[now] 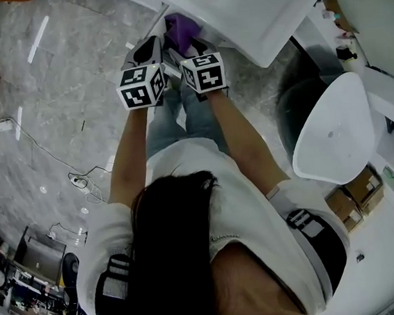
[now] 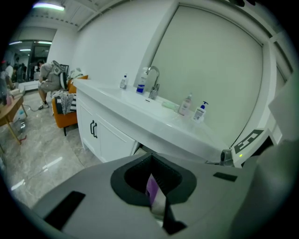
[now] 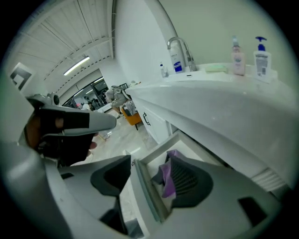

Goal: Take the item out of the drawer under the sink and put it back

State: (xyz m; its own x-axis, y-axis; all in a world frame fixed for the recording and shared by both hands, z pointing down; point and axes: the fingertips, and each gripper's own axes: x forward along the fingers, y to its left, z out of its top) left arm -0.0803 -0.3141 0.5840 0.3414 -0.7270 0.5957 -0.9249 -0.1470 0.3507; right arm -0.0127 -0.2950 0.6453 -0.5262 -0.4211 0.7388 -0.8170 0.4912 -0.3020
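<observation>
While the drawer (image 3: 156,148) under the sink worktop (image 3: 210,107) stands open, the purple item (image 3: 167,179) lies crumpled inside it, against the inner face of one jaw of the right gripper (image 3: 148,179). That gripper's jaws stand apart astride the drawer's front wall, pressing nothing. The left gripper (image 2: 152,168), jaws all but together and apparently empty, hangs outside the drawer, so the right is nearer. The item's long axis seems to run alongside the jaw, front to back; which end leads cannot be told.
</observation>
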